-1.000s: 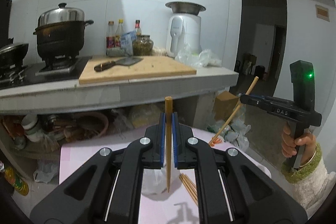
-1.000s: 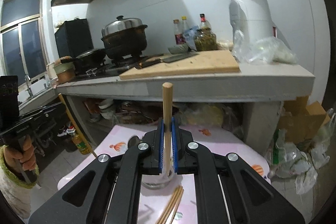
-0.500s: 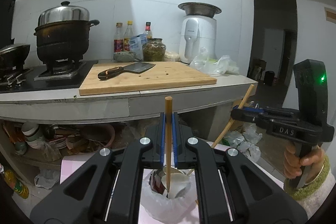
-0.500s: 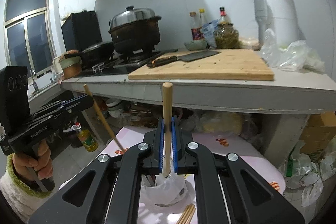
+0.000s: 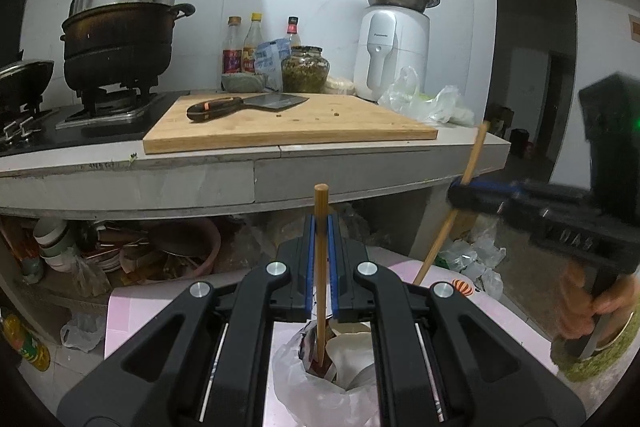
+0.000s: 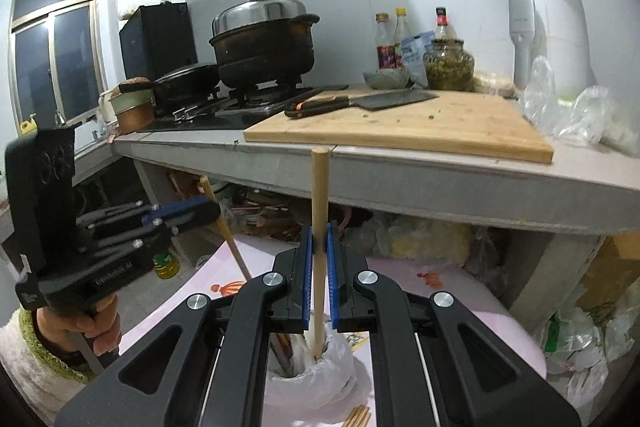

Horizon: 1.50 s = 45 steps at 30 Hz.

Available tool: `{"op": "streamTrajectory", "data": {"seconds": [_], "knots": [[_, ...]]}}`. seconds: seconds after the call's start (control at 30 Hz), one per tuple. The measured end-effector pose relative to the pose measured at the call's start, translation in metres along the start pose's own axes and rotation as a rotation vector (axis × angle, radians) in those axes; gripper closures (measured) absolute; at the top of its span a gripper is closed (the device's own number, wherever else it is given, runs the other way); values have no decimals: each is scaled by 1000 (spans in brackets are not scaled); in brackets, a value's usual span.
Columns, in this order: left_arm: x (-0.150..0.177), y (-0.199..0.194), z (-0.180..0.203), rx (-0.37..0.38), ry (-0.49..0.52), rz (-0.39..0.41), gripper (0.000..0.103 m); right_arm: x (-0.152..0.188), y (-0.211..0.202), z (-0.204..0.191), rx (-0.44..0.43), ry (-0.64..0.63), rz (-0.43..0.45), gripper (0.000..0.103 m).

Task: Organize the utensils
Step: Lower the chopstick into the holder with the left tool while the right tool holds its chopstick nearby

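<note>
Surface [image 5: 188,303]: a low pink one in front of the kitchen counter [image 5: 248,183]; a second ago more of its top showed ahead of both grippers, now both views sit closer over the holder.
Counter: it looms larger and nearer than a second ago, with the cutting board [image 5: 288,125] and cleaver [image 5: 248,103] on it.
Holder [image 5: 344,347]: a cup wrapped in a clear plastic bag, standing on the surface; a second ago only its edge peeked under the left gripper, now its open mouth lies straight below both grippers.
Left gripper [image 5: 321,255]: clamped narrow on the left chopstick [image 5: 320,267], pointing slightly downward; in the right wrist view it enters from the left [image 6: 188,211], gripped by a hand [image 6: 86,323] in a white sleeve with a green cuff.
Right gripper [image 6: 319,259]: pinched narrow on the right chopstick [image 6: 319,239], tilted slightly downward; in the left wrist view it comes in from the right [image 5: 460,193], blurred, held by a hand [image 5: 592,307].
Left chopstick: near upright between the blue pads, its top above the fingers, its lower tip down inside the holder's mouth; a second ago that tip hung over bare surface.
Right chopstick: upright in its own view, its tip inside the holder's rim; from the left wrist it slants, its lower end hidden behind the left gripper.
Loose chopsticks [image 6: 358,415]: lying on the surface just beside the holder.
</note>
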State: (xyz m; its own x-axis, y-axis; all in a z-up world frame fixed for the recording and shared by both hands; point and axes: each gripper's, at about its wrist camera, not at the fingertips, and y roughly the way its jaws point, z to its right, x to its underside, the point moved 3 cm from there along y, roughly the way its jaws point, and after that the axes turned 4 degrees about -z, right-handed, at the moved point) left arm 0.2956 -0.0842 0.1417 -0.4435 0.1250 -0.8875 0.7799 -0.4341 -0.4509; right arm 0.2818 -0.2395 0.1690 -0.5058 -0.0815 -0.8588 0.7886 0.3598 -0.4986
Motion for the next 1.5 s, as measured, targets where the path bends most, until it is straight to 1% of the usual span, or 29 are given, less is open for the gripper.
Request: {"op": "streamTrajectory", "data": {"seconds": [0.13, 0.27, 0.43, 0.73, 1.03, 1.2, 1.33, 1.43, 1.5], "knots": [[3, 2, -4, 2, -2, -3, 98, -16, -23, -3, 7, -10, 64, 96], [4, 3, -6, 2, -4, -1, 98, -26, -37, -11, -4, -33, 92, 96], [6, 4, -8, 5, -11, 0, 98, -22, -28, -25, -16, -60, 69, 96], [10, 3, -6, -2, 6, 3, 98, 1, 3, -36, -26, -69, -6, 96], [15, 6, -11, -5, -4, -5, 98, -3, 1, -34, -4, -75, 6, 96], [18, 9, -11, -2, -5, -11, 98, -11, -20, -31, 10, -65, 66, 96], [17, 9, -11, -4, -4, -11, 97, -26, -42, -28, 18, -67, 126, 96], [17, 10, -11, -6, -5, -10, 97, -33, -49, -29, 7, -66, 142, 96], [18, 10, -11, -8, -4, -11, 97, -34, -48, -30, -19, -62, 137, 96]]}}
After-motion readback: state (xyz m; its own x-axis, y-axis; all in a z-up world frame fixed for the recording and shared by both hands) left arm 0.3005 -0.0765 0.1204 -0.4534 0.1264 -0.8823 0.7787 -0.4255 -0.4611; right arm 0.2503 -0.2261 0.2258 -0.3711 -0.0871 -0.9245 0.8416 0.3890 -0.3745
